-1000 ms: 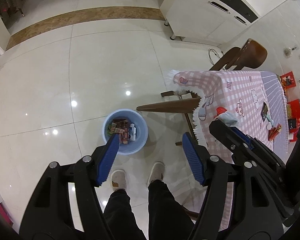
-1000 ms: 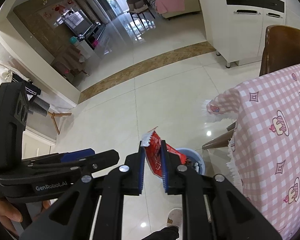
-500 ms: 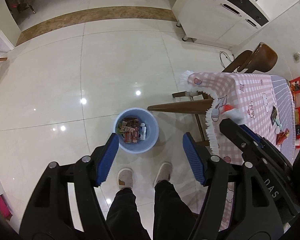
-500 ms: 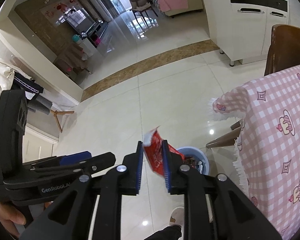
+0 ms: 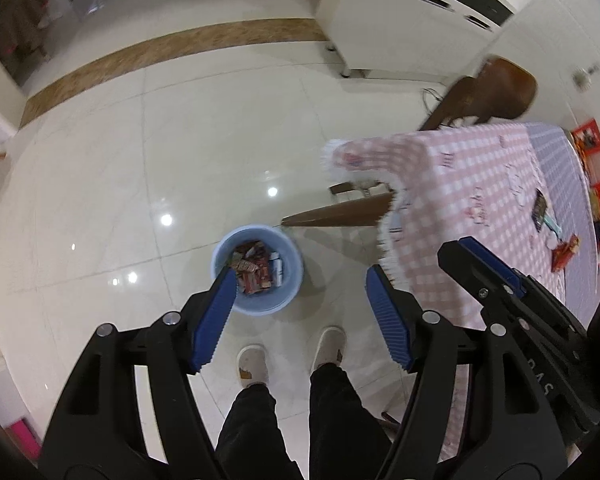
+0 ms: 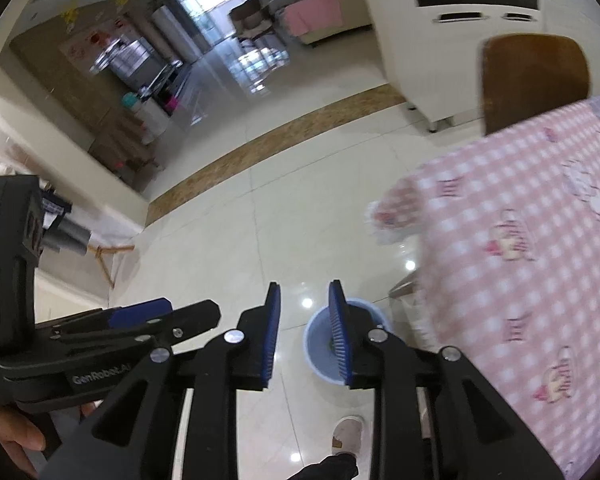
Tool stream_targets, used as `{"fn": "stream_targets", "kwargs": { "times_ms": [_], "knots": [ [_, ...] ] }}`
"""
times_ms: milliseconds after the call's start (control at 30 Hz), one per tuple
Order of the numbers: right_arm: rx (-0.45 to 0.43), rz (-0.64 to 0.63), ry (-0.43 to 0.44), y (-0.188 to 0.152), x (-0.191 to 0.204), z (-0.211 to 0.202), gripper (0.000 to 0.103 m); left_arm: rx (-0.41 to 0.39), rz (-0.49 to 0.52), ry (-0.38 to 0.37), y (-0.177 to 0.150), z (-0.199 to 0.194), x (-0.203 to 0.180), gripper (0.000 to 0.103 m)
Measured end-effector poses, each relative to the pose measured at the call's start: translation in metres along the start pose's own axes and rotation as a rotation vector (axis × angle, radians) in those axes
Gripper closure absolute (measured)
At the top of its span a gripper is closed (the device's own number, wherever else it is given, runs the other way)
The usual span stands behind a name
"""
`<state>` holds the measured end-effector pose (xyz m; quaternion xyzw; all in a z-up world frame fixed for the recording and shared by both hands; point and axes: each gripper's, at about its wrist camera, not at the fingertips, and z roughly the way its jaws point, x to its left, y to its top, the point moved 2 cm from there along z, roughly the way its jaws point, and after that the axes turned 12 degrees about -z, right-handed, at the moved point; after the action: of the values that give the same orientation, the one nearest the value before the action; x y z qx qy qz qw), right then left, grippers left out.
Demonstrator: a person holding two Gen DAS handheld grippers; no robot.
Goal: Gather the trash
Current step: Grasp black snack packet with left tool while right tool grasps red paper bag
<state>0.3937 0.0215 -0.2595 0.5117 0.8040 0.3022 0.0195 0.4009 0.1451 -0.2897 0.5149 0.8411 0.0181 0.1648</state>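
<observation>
- Left gripper: black frame, 2 ribbed blue pads, silver screws.
- Right gripper: same build; neighbouring black body lettered "GenRobot.AI".
- Black trousers, pale shoes.

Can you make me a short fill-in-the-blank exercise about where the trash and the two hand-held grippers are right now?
1. The blue bin stands on the ____.
2. The right hand-held gripper holds ____ between its fingers.
3. The tablecloth on the table is checked white and ____.
4. The left hand-held gripper has its jaws spread ____.

Missing words: floor; nothing; pink; open
</observation>
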Motion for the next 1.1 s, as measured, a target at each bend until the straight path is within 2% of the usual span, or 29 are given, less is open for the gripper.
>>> {"fn": "stream_targets", "kwargs": {
  "times_ms": [133, 300, 367, 400, 467, 533, 667, 800, 1000, 1100],
  "knots": [
    [-0.037, 0.079, -0.054, -0.007, -0.053, -0.028, 0.078, 0.005, 0.098, -0.035, -0.004, 0.009, -0.063, 0.037],
    [-0.094, 0.216, -0.17, -0.03, -0.143, -0.073, 0.074, 0.039, 0.239, -0.084, -0.018, 0.032, -0.154, 0.035],
    [-0.115, 0.268, -0.227, -0.043, -0.171, -0.09, 0.065, 0.053, 0.294, -0.095, -0.028, 0.042, -0.189, 0.033],
    [-0.135, 0.307, -0.291, -0.053, -0.196, -0.106, 0.062, 0.059, 0.322, -0.102, -0.033, 0.048, -0.207, 0.033],
    [-0.166, 0.358, -0.392, -0.07, -0.232, -0.128, 0.048, 0.068, 0.376, -0.112, -0.043, 0.06, -0.246, 0.03],
    [-0.186, 0.4, -0.482, -0.084, -0.263, -0.146, 0.043, 0.073, 0.409, -0.118, -0.049, 0.071, -0.275, 0.03],
    [-0.178, 0.503, -0.588, -0.106, -0.324, -0.163, 0.036, 0.093, 0.463, -0.131, -0.059, 0.097, -0.336, 0.029],
    [-0.179, 0.56, -0.61, -0.116, -0.368, -0.157, 0.033, 0.097, 0.5, -0.117, -0.062, 0.123, -0.377, 0.029],
    [-0.175, 0.551, -0.664, -0.111, -0.393, -0.143, 0.033, 0.093, 0.545, -0.061, -0.061, 0.151, -0.412, 0.029],
    [-0.189, 0.567, -0.658, -0.11, -0.403, -0.142, 0.033, 0.082, 0.578, -0.042, -0.063, 0.16, -0.425, 0.029]
  ]
}}
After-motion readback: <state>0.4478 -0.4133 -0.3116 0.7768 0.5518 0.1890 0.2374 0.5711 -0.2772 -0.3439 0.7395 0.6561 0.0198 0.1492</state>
